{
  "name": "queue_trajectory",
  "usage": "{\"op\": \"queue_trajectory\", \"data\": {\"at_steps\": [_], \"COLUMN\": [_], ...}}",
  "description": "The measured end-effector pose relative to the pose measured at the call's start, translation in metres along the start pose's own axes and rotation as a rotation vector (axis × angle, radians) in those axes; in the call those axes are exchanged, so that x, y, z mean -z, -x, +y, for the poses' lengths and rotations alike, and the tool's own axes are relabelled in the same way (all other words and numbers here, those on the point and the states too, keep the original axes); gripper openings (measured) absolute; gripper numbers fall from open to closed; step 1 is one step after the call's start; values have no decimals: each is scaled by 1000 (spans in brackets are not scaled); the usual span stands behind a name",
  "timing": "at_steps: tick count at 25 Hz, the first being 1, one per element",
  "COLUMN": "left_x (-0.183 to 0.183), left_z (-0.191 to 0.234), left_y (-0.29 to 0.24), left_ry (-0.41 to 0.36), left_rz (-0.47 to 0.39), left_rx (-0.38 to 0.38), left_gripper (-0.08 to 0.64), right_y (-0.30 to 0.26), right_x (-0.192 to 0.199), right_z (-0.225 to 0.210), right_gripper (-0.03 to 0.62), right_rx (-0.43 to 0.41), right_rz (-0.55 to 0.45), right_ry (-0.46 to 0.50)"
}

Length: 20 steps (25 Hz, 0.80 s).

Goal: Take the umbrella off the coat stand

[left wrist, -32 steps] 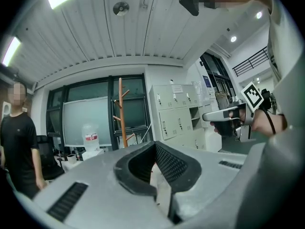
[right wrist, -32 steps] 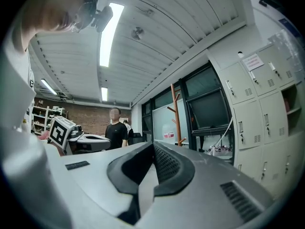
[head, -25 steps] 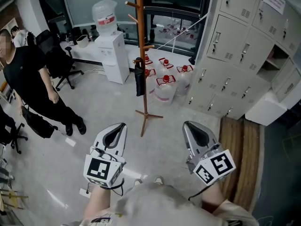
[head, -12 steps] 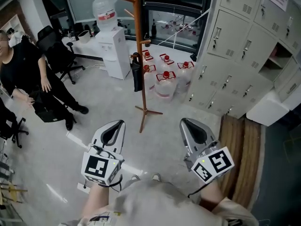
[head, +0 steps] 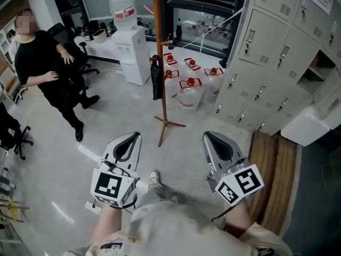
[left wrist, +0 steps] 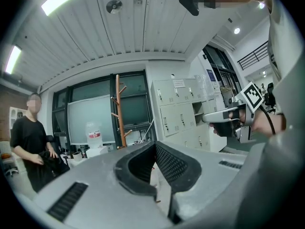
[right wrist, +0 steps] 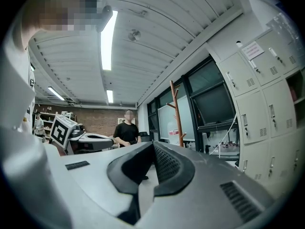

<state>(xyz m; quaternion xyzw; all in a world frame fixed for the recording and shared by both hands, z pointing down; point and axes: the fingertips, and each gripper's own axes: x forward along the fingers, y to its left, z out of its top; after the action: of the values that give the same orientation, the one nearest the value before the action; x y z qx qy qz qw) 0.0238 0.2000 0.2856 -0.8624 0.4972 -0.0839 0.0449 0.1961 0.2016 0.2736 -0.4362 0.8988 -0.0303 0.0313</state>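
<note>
A folded black umbrella (head: 156,79) hangs from a low peg of the brown wooden coat stand (head: 160,57), which rises from its feet on the grey floor some way ahead of me. Its pole also shows far off in the left gripper view as the coat stand (left wrist: 118,109) and in the right gripper view as the coat stand (right wrist: 177,112). My left gripper (head: 129,138) and right gripper (head: 211,137) are held side by side near my body, both shut with nothing between the jaws, well short of the stand.
A person in black (head: 45,71) sits on an office chair at the left. A water dispenser (head: 131,52) and several water jugs (head: 189,92) stand behind the stand. Grey lockers (head: 277,52) line the right side. My shoe (head: 154,177) shows below.
The stand and umbrella have drifted slightly up in the head view as I step forward. The person at the left has gone from standing to sitting on the chair.
</note>
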Motion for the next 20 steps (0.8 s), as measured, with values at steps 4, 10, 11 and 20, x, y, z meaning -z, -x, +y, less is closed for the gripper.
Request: {"op": "queue_trajectory", "data": {"at_steps": [4,10,11,20], "left_x": [4,10,11,18], "left_z": [3,11,13,41], "left_y": [-6,-22,-24,-50], "left_ry": [2,1,3,13], "left_rz": [5,0,1,5], "left_rx": [6,4,5,6], "left_gripper": [8,8,8,8], "right_y": [-8,-22,-26,-66], "right_x": [0,5,6,11], "right_z": [0,-11,-12,-21], "right_gripper": [8,8,8,8], "right_rx": [-12,-11,-10,-18], "right_rz": [1,10,16,36], "right_ry": [5,16,21,30]}}
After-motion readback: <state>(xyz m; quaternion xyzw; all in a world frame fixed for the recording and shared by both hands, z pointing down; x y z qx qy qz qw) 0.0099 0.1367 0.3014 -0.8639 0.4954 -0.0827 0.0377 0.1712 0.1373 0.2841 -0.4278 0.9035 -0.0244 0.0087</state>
